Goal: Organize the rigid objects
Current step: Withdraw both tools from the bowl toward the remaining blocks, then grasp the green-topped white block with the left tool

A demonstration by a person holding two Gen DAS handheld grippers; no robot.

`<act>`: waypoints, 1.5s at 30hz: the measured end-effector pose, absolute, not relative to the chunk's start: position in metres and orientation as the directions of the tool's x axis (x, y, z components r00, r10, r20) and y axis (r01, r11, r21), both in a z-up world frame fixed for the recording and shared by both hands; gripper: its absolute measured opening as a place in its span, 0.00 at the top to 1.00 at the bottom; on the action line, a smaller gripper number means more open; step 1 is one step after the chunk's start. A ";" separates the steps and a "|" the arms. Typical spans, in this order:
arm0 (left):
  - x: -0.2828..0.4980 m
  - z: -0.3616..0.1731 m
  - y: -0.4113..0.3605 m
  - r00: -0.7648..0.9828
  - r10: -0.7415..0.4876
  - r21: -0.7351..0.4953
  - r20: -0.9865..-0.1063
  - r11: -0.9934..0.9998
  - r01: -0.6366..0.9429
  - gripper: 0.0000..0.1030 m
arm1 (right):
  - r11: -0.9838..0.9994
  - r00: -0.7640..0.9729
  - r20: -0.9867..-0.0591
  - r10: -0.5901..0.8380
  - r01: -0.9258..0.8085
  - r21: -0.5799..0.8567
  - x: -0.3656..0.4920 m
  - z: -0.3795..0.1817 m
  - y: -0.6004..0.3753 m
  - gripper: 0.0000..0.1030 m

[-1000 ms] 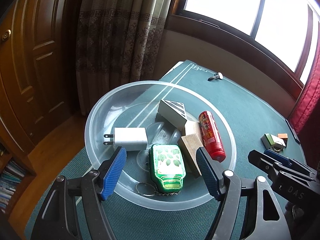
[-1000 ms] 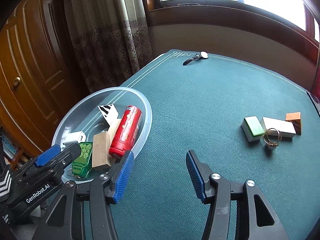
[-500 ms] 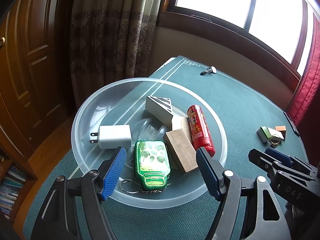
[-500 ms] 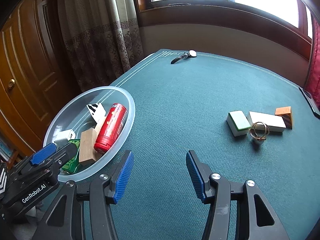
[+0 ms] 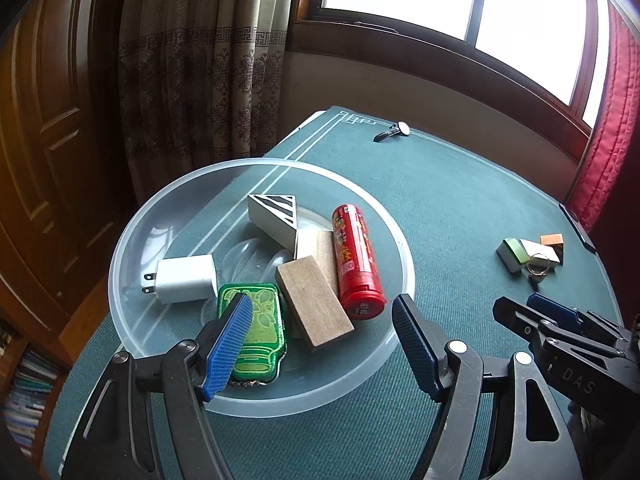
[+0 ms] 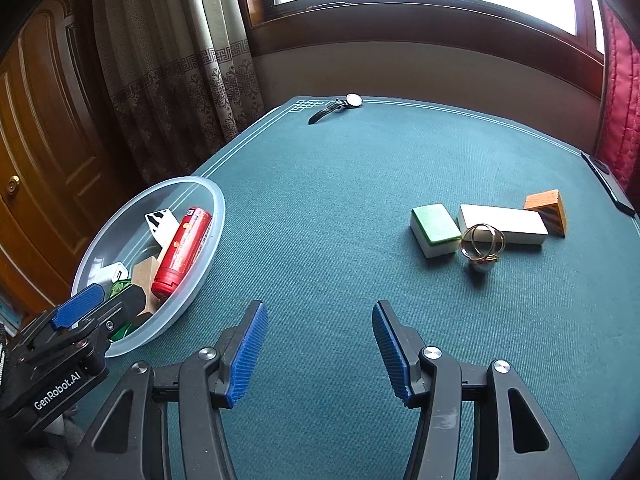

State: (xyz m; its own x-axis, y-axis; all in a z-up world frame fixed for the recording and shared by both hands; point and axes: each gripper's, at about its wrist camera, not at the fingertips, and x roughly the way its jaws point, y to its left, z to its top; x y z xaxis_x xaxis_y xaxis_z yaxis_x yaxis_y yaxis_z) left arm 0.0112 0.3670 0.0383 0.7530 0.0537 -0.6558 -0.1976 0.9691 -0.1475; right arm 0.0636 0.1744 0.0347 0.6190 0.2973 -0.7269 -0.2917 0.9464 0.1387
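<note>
A clear plastic bowl [image 5: 168, 208] [image 6: 120, 216] on the green table holds a white charger [image 5: 186, 278], a green tin [image 5: 262, 332], a wooden block [image 5: 314, 306], a red can [image 5: 356, 262] [image 6: 182, 250] and a striped wedge [image 5: 272, 216]. My left gripper [image 5: 320, 344] hangs open above the bowl's near rim, holding nothing. On the right of the table lie a green-topped block [image 6: 434, 228], a white block [image 6: 502, 224], an orange wedge [image 6: 546, 210] and a metal ring object [image 6: 482, 246]. My right gripper [image 6: 318, 354] is open over bare cloth, short of them.
A wristwatch [image 6: 336, 106] lies at the table's far edge. A dark flat object [image 6: 608, 188] sits on the right edge. Patterned curtains [image 5: 200, 60] and a wooden door [image 5: 48, 100] stand to the left, a red curtain [image 6: 624, 100] to the right.
The left gripper has drawn back and risen, so the bowl sits further ahead of it. The right gripper has swung right, bringing the blocks nearer the middle. Both stayed open.
</note>
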 end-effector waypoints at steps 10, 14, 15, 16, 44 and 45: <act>0.025 0.041 0.331 0.746 0.018 -0.116 -0.666 0.985 -0.127 0.29 | 0.964 0.630 -0.733 0.258 -0.223 0.148 0.070 0.028 0.134 0.35; 0.031 0.041 0.315 0.744 -0.003 -0.108 -0.669 0.990 -0.093 0.29 | 0.973 0.633 -0.740 0.226 -0.176 0.147 0.074 0.021 0.107 0.35; 0.034 0.040 0.312 0.741 -0.009 -0.107 -0.671 0.991 -0.085 0.29 | 0.976 0.635 -0.742 0.218 -0.160 0.149 0.075 0.020 0.099 0.35; 0.036 0.039 0.308 0.739 -0.016 -0.107 -0.674 0.991 -0.076 0.29 | 0.978 0.636 -0.743 0.210 -0.145 0.153 0.075 0.019 0.091 0.35; 0.124 0.021 0.219 0.679 -0.119 -0.011 -0.724 0.987 0.160 0.20 | 0.982 0.681 -0.712 0.172 -0.059 0.180 0.078 0.007 0.044 0.26; 0.127 0.020 0.216 0.677 -0.123 -0.010 -0.726 0.986 0.169 0.20 | 0.981 0.681 -0.712 0.174 -0.060 0.183 0.078 0.007 0.044 0.26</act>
State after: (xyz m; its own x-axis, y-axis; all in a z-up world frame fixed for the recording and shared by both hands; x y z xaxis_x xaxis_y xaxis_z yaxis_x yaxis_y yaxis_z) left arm 0.1271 0.2163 0.0203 0.6766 -0.1232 -0.7260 0.1691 0.9855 -0.0097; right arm 0.0776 0.0436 0.0066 0.6807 0.1744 -0.7115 -0.0600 0.9813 0.1831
